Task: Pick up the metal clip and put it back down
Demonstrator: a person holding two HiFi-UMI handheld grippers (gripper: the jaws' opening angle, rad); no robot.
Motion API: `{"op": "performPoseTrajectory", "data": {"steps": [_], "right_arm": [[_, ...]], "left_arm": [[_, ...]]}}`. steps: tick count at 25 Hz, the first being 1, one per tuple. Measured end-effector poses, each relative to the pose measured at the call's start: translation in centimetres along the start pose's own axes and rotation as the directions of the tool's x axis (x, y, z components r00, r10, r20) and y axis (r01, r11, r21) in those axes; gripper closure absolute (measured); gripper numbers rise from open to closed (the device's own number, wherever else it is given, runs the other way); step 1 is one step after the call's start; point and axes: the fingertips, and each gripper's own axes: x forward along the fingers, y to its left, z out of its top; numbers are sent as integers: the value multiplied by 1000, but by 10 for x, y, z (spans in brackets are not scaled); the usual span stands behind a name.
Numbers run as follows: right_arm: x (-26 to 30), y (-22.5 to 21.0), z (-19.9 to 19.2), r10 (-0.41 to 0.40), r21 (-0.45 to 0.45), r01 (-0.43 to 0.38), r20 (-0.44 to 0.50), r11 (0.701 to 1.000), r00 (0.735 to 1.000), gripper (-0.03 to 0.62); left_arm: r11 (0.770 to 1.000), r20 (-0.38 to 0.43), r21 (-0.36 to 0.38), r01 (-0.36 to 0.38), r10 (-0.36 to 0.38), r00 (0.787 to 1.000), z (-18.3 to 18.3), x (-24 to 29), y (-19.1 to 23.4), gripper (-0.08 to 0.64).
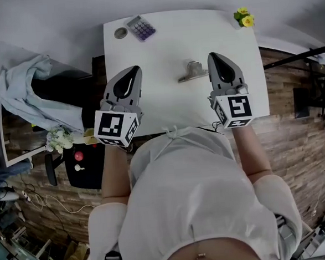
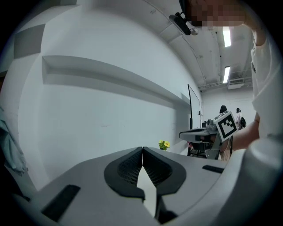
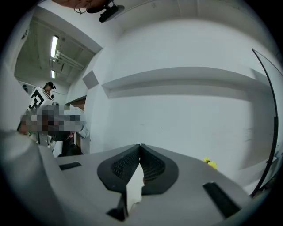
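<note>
The metal clip [image 1: 192,71] lies flat on the white table [image 1: 167,43], just left of my right gripper [image 1: 213,55] and apart from it. That gripper's jaws are shut tip to tip with nothing between them, as the right gripper view [image 3: 140,146] shows. My left gripper [image 1: 134,70] hovers over the table's left part, well away from the clip, and its jaws also meet with nothing held [image 2: 142,150]. Neither gripper view shows the clip; both look over the table at a white wall.
A calculator [image 1: 141,27] and a small round object [image 1: 121,32] sit at the table's far left corner. Yellow flowers [image 1: 244,17] stand at the far right corner. A cloth-draped chair [image 1: 26,86] stands left of the table.
</note>
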Motion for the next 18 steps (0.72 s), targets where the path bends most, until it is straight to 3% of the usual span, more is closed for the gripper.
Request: {"op": "performPoseTrajectory", "data": {"steps": [5,11,18], "right_arm": [[-14,7,18,13,39,-14,46,999,999,588],[-21,16,25,-3,-37,5,68,999,998,589],[-24,27,26,19,-58,-15,73,998,997,591]], "left_arm": [[1000,8,14,6,-6,1000,12,-14,-4,541],[1000,19,20,-7,7,1000,19,-25,0,541],[1000,23,23,-7,7,1000,19,-30,-1,541]]}}
